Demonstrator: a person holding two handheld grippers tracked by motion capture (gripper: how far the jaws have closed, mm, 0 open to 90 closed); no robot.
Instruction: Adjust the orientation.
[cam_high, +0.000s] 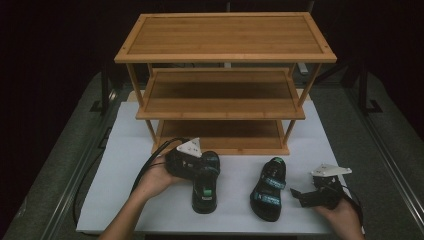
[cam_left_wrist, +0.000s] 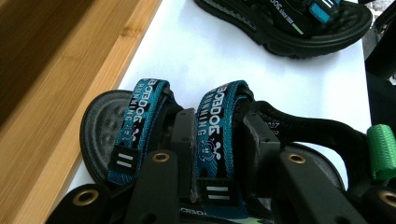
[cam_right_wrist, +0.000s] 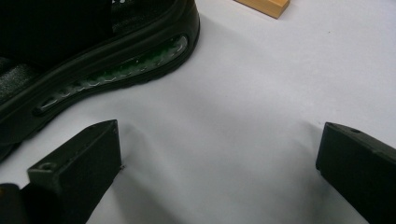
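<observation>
Two black sandals with teal straps lie on the white board in front of a wooden rack (cam_high: 225, 57). My left gripper (cam_high: 206, 167) is down on the left sandal (cam_high: 205, 192). In the left gripper view its jaws stand either side of the rear teal strap (cam_left_wrist: 215, 116) and are shut on it (cam_left_wrist: 219, 140). The right sandal (cam_high: 270, 187) lies free, its green-windowed sole (cam_right_wrist: 116, 70) in the right gripper view. My right gripper (cam_high: 298, 197) hovers just right of it, open, with bare board between its jaws (cam_right_wrist: 219, 154).
The three-shelf rack stands at the back of the white board (cam_high: 125, 150), its bottom shelf (cam_left_wrist: 56, 84) close beside the left sandal. A rack foot (cam_right_wrist: 264, 5) lies beyond the right gripper. Dark floor surrounds the board. Cables trail from both grippers.
</observation>
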